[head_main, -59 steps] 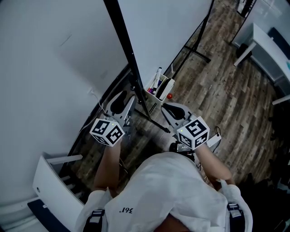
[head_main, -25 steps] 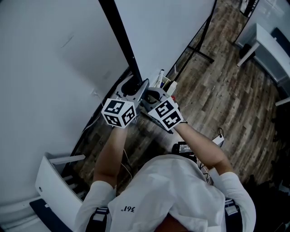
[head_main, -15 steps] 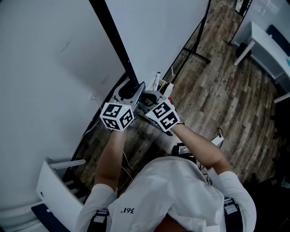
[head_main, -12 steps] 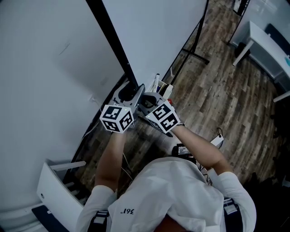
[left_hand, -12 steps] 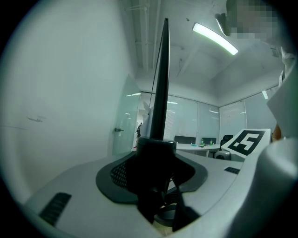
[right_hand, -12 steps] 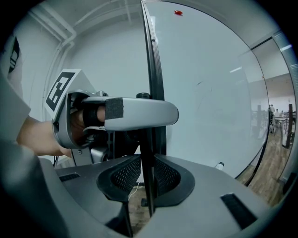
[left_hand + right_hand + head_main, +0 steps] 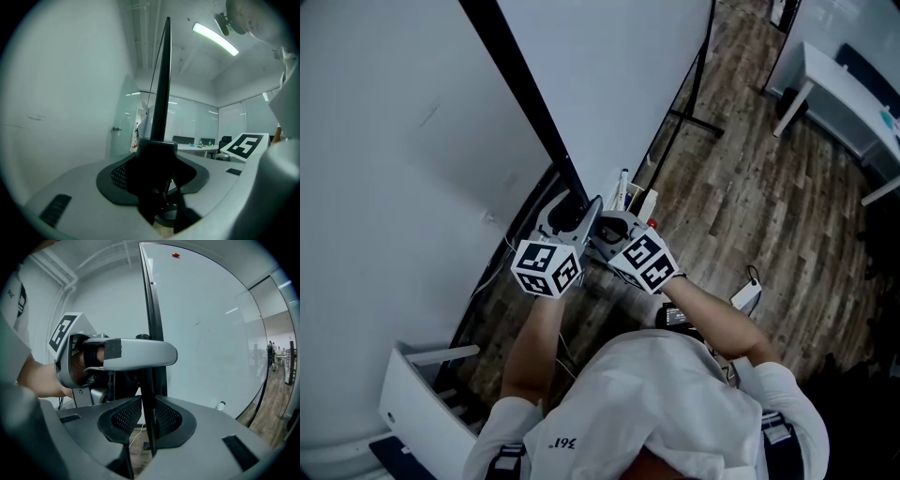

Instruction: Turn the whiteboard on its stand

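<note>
Holding the whiteboard (image 7: 609,75) upright before me by its black frame (image 7: 522,89), I keep my left gripper (image 7: 577,200) clamped wide on the low corner block and my right gripper (image 7: 600,218) pinching the thin edge, cubes side by side, both arms outstretched.

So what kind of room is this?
Probably an office or meeting room: a big white whiteboard on a black stand, a white desk on the brown wood-plank floor, and glass partition walls.
</note>
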`<state>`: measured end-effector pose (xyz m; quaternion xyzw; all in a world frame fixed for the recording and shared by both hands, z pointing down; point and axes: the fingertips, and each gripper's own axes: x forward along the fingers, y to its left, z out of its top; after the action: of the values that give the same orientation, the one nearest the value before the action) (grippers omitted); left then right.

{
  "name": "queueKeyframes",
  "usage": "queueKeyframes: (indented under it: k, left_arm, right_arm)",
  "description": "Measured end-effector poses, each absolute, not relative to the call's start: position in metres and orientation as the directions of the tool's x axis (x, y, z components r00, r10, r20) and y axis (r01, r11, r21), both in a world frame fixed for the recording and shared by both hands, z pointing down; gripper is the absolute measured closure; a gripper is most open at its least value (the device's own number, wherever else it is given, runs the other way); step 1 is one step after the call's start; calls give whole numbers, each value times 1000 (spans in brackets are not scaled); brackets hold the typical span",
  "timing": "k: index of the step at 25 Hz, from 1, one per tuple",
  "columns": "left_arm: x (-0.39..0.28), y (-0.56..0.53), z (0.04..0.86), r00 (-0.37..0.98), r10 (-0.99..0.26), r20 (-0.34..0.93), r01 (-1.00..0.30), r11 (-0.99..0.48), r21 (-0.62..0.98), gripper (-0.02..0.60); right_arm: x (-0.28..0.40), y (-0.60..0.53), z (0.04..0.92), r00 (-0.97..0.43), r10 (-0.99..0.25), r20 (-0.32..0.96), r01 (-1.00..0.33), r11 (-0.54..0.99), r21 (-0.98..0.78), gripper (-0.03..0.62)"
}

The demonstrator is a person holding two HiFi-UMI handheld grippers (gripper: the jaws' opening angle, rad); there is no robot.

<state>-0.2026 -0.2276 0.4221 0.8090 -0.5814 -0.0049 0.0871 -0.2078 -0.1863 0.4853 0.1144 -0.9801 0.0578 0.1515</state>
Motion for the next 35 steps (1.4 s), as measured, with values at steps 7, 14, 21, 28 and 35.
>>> queueKeyframes:
  k: [7,14,21,28,35]
  left_arm:
    - [-177,-209,422,337,-936,102,-935,-320,156,382]
    - [-151,-190,422,357,-928,110,-927,-336,168,382]
    - [-128,-174,422,389,-913,121,-914,-366,178,380]
    - [-109,-161,422,418,-900,120,-901,-395,179,380]
    - [-87,-147,421,464,-877,126,-879,-437,191,380]
  right_arm:
    - [-183,-167,483,-928,-202,312,-239,967,-85,503]
    - [-157,-150,484,-928,-202,312,-237,969,-75,503]
    - [-135,-136,485,-929,-193,316,-229,970,-83,503]
    - [-118,-127,482,-928,-210,308,-250,963,-96,502]
    - [-97,-112,484,-931,-182,315,-228,967,-113,500]
